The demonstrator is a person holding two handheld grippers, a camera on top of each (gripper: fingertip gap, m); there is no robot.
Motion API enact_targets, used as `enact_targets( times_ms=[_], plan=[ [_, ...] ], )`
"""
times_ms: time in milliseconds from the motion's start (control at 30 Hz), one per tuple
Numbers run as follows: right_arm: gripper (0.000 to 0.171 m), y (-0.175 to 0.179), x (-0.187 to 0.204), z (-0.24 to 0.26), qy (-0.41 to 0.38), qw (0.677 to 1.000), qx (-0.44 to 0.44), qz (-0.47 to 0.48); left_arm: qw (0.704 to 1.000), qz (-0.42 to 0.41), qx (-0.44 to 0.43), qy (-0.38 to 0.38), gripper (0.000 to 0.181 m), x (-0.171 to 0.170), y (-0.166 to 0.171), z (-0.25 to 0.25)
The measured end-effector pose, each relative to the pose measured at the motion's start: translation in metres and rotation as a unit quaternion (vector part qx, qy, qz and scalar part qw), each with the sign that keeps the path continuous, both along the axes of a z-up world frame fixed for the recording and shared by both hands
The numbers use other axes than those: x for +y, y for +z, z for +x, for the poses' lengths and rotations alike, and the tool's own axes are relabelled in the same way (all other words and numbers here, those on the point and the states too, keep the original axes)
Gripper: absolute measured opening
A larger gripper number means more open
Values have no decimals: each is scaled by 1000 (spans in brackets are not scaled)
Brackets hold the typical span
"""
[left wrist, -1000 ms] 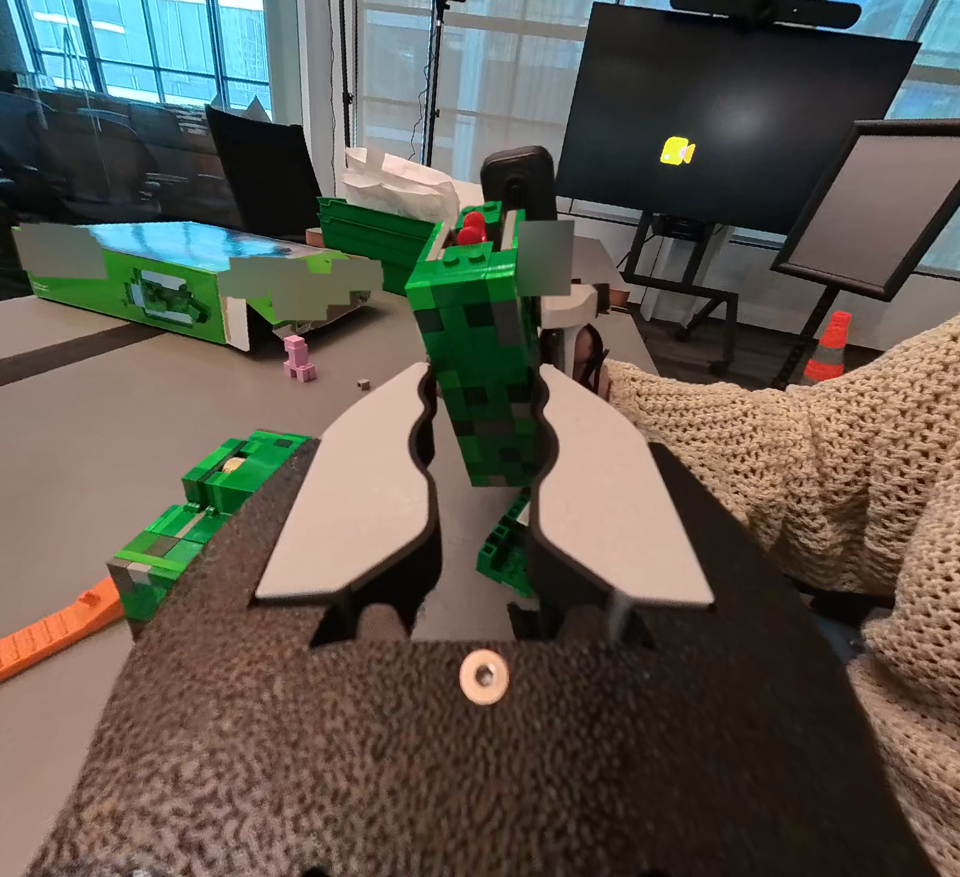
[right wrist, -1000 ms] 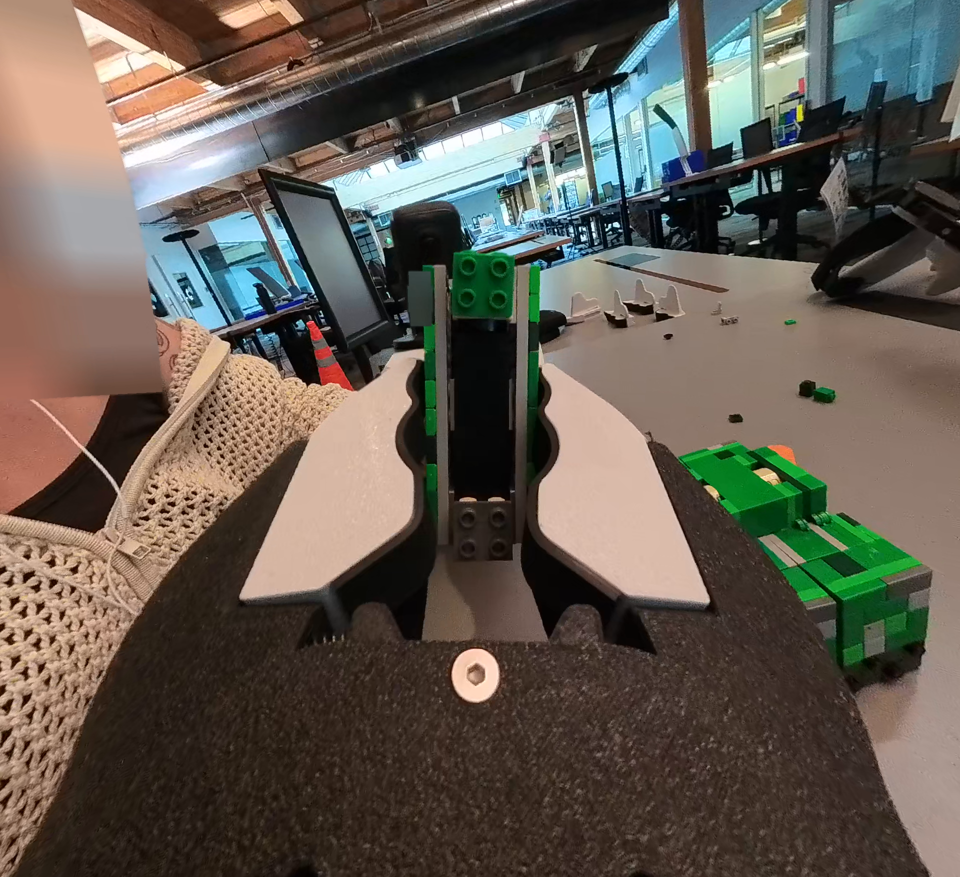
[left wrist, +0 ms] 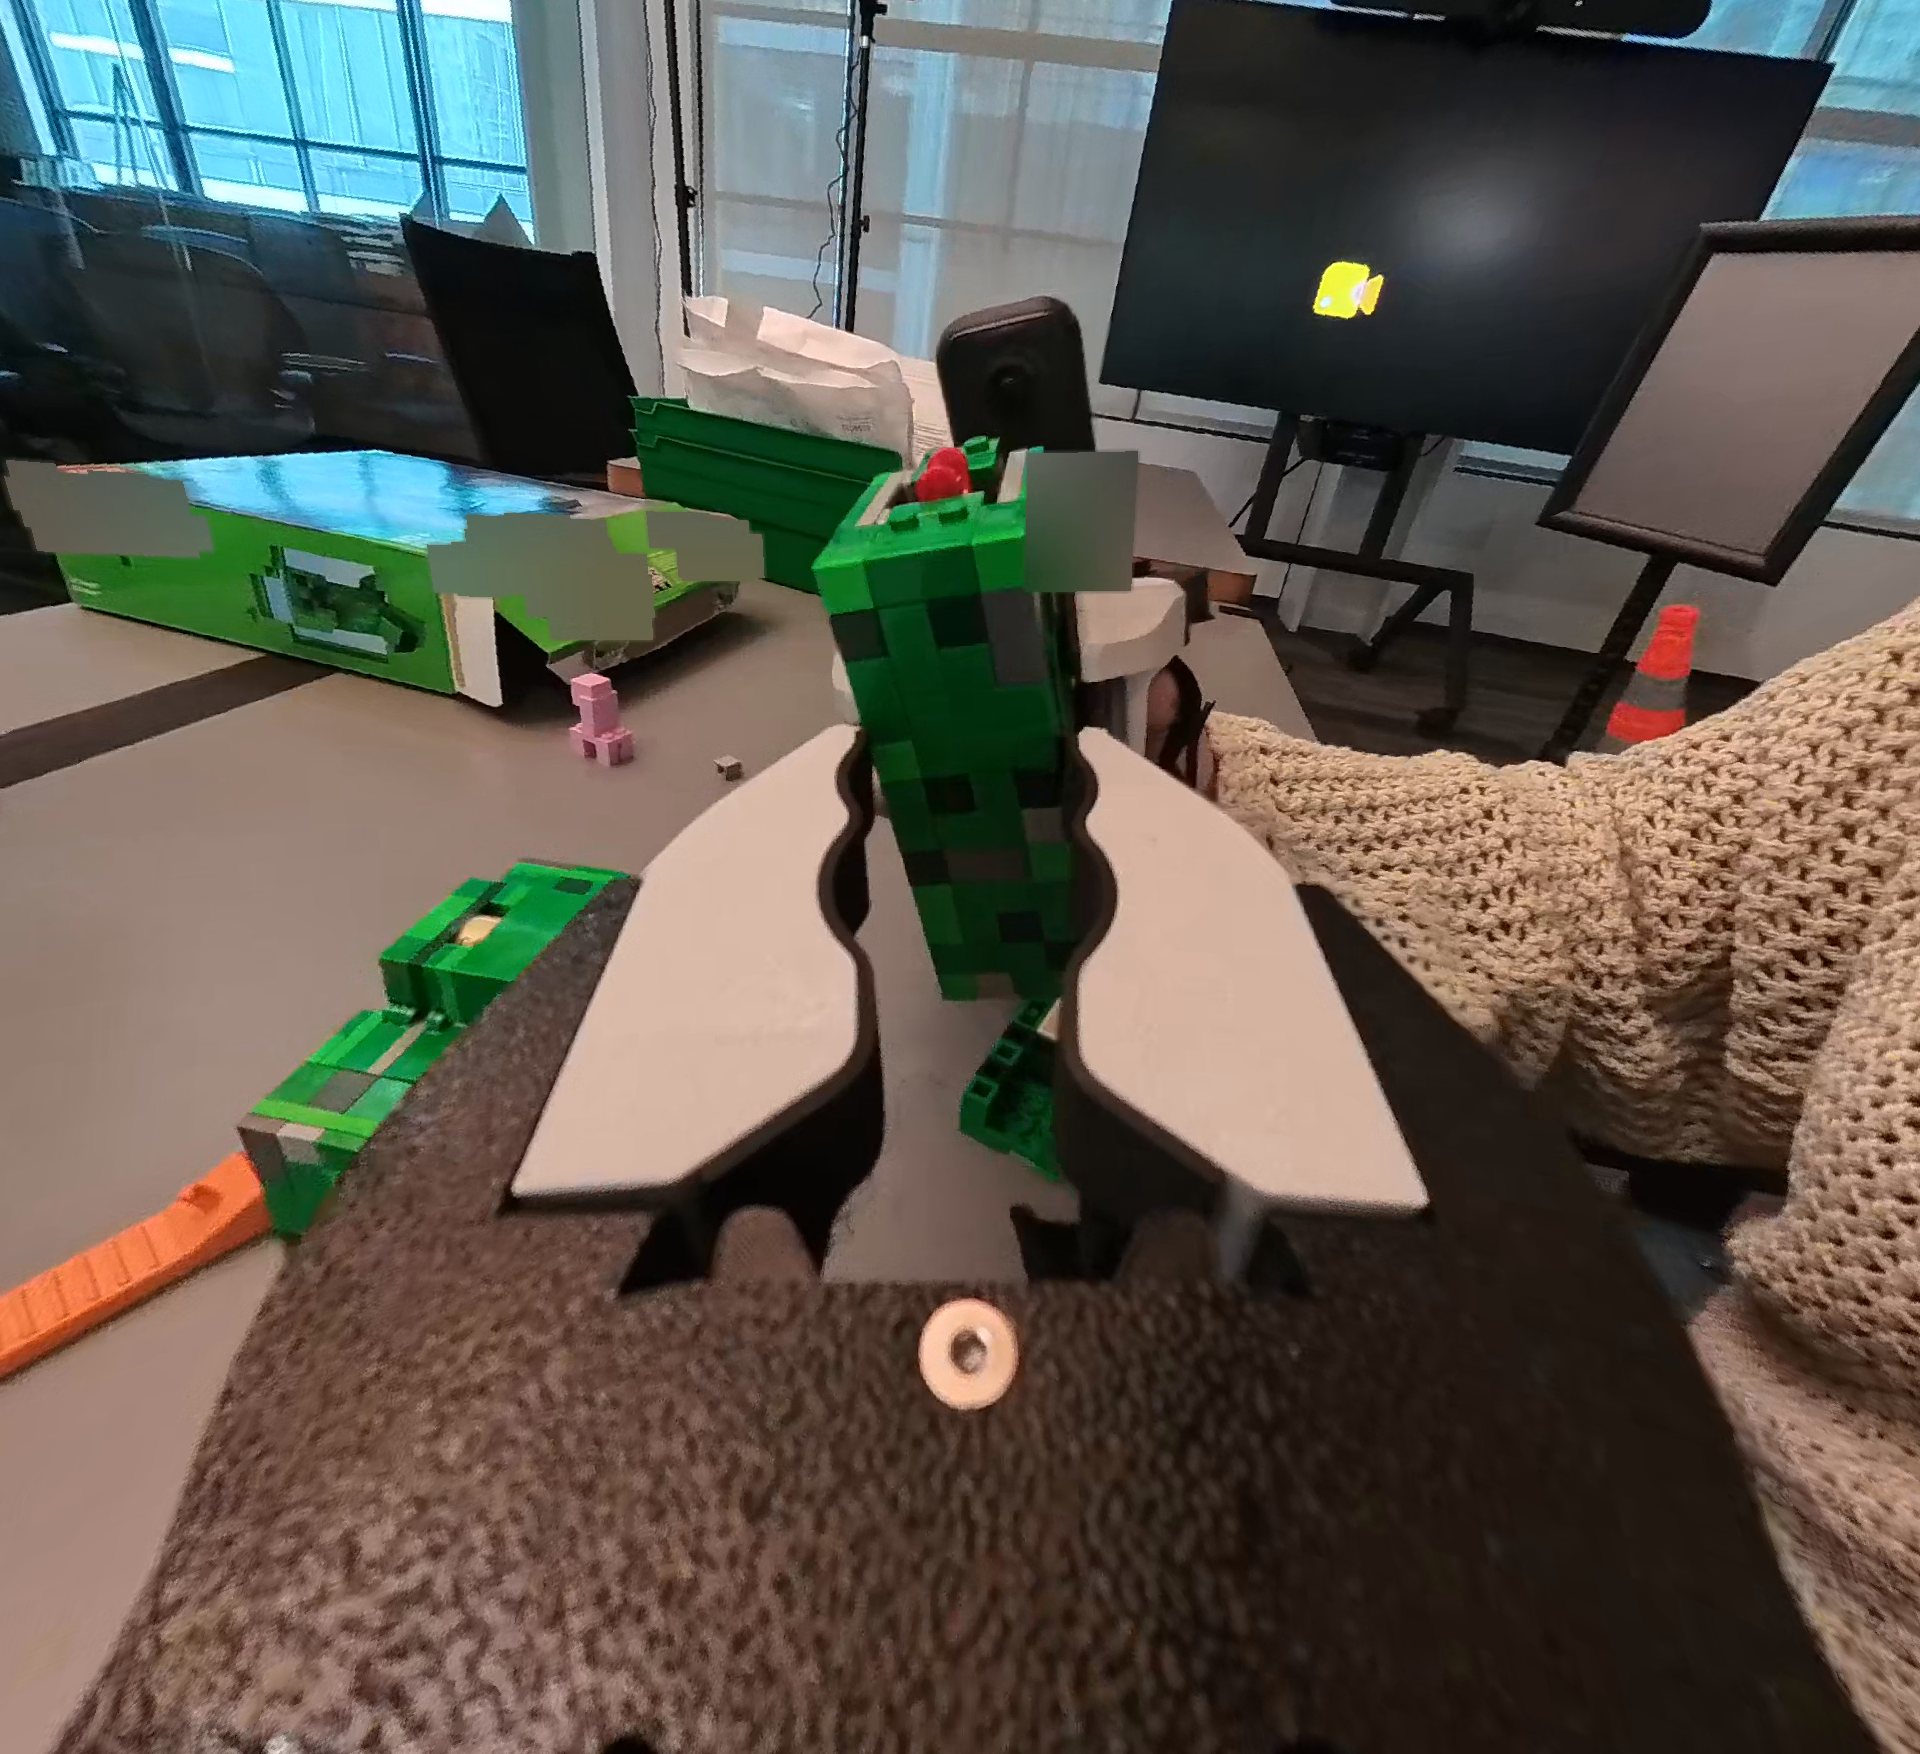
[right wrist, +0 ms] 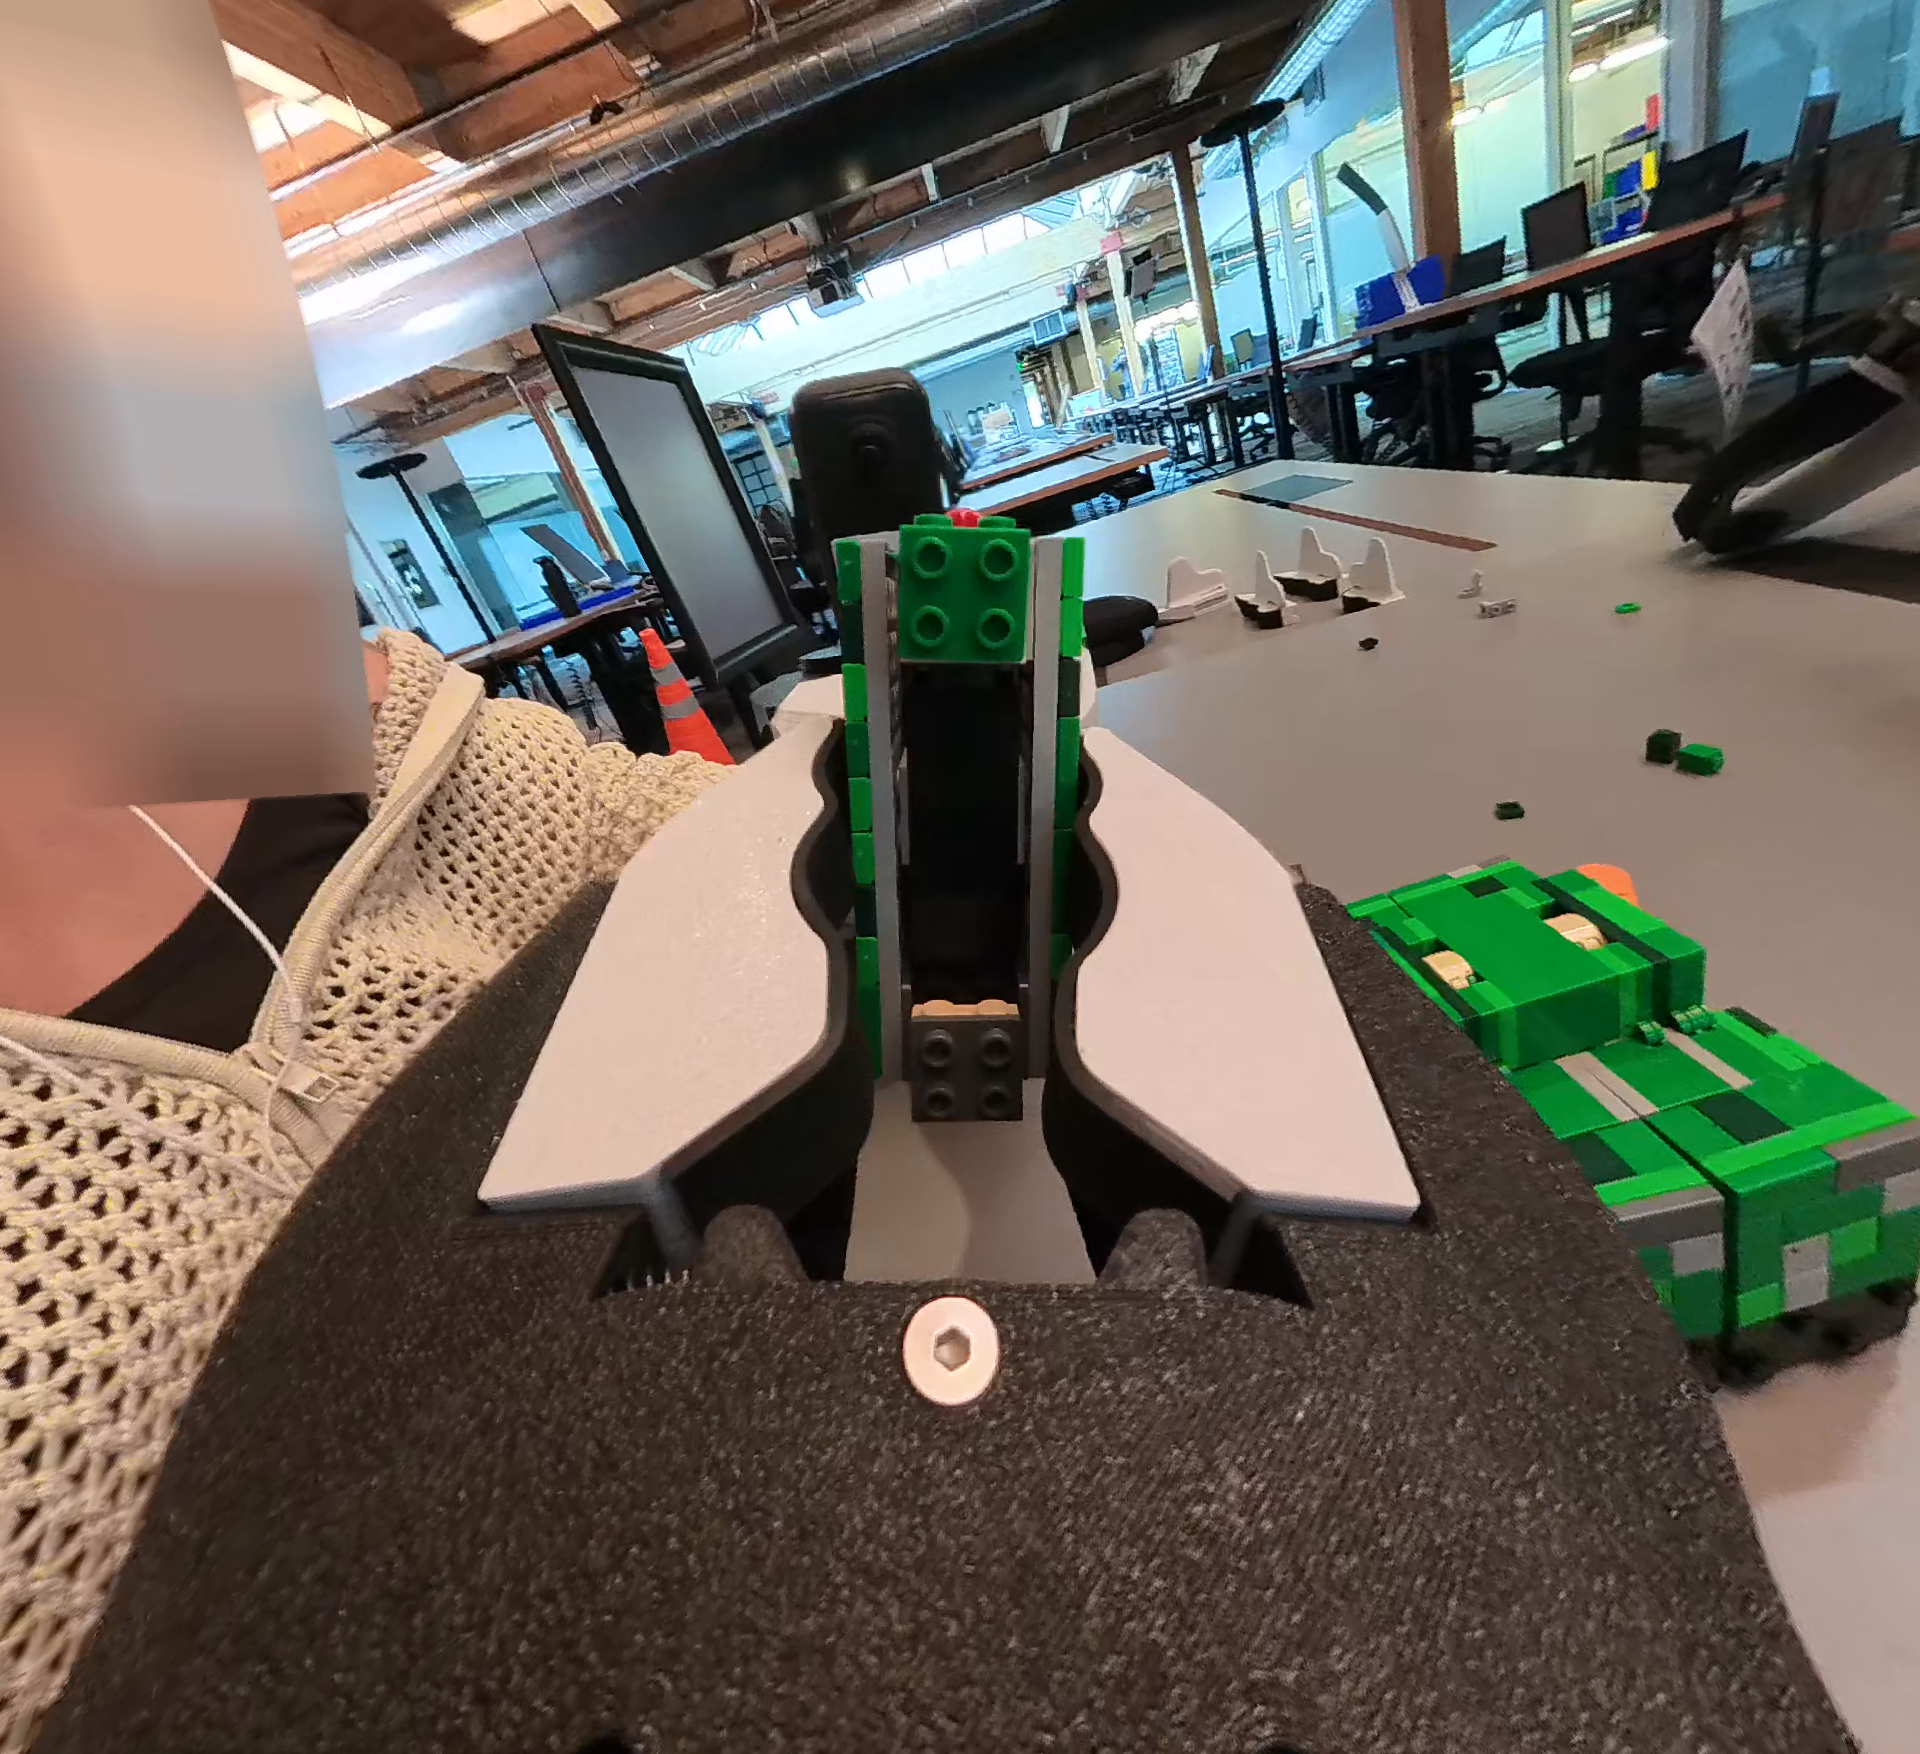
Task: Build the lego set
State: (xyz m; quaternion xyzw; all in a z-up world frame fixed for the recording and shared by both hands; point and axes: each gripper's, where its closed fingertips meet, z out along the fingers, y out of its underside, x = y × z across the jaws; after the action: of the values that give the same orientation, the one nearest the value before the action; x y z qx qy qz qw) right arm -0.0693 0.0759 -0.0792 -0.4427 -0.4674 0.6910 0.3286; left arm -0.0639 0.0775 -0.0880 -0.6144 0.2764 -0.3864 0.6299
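A tall green pixel-patterned Lego tower (left wrist: pixel 966 769) with red pieces on top stands tilted between the fingers of my left gripper (left wrist: pixel 966 743), which is shut on it. My right gripper (right wrist: pixel 956 728) is shut on the same tower (right wrist: pixel 961 603) from the opposite side. Here I see its open back, with a green 2x2 brick at the top and a dark grey one at the bottom. The right gripper's white finger (left wrist: pixel 1127 639) shows behind the tower. A small green piece (left wrist: pixel 1008 1112) sits below the tower.
A second green Lego assembly (left wrist: pixel 416 1008) (right wrist: pixel 1621 1060) lies on the grey table (left wrist: pixel 260 873). An orange brick separator (left wrist: pixel 114 1268), the green set box (left wrist: pixel 312 561), a pink figure (left wrist: pixel 597 722) and loose small pieces (right wrist: pixel 1683 754) are around. A knit sleeve (left wrist: pixel 1558 925) is at the right. My two grippers' fingertips are within a few centimetres of each other.
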Motion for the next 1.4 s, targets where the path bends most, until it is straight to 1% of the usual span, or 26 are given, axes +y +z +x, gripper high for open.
enact_targets(
  times_ms=[167, 267, 333, 433, 467, 533, 567, 600, 633, 700, 767, 833, 933, 1000, 1200, 1400],
  plan=[
    [38, 6, -1, 1, -3, 1000, 19, 7, 999, 37, 5, 15, 35, -2, 4, 2],
    [37, 11, -7, 2, -10, 998, 40, 50, 996, 91, 1, 18, 41, -10, 15, 3],
    [38, 14, -16, 5, 4, 996, 47, 74, 992, 125, -7, -3, 45, -20, 24, 4],
    [37, 16, -31, 12, 64, 994, 43, 75, 984, 170, 0, -52, 56, -38, 32, 6],
    [37, 15, -38, 15, 96, 993, 32, 67, 981, 184, 13, -67, 64, -44, 33, 6],
    [37, 9, -53, 21, 168, 985, 5, 49, 972, 213, 62, -84, 84, -53, 30, 10],
    [37, 5, -60, 23, 198, 979, -11, 42, 964, 228, 98, -90, 90, -57, 27, 13],
    [37, 1, -67, 24, 224, 973, -29, 37, 955, 248, 135, -93, 93, -61, 24, 16],
    [37, -4, -74, 25, 247, 967, -45, 34, 945, 267, 165, -95, 93, -64, 24, 19],
    [37, -11, -84, 27, 281, 957, -70, 30, 928, 276, 213, -130, 92, -72, 22, 28],
    [37, -16, -90, 29, 305, 948, -89, 26, 916, 256, 242, -190, 87, -82, 20, 37],
    [37, -19, -94, 31, 320, 942, -99, 23, 899, 240, 284, -232, 81, -87, 15, 42],
    [37, -19, -97, 35, 335, 936, -103, 21, 872, 215, 347, -271, 70, -91, 3, 45],
    [37, -21, -99, 36, 342, 933, -110, 22, 860, 210, 372, -279, 67, -91, -2, 45],
    [37, -27, -100, 37, 344, 930, -126, 26, 849, 205, 391, -291, 66, -90, -8, 44],
    [37, -30, -101, 35, 345, 928, -135, 32, 848, 206, 386, -298, 65, -91, -10, 43]
  ],
)
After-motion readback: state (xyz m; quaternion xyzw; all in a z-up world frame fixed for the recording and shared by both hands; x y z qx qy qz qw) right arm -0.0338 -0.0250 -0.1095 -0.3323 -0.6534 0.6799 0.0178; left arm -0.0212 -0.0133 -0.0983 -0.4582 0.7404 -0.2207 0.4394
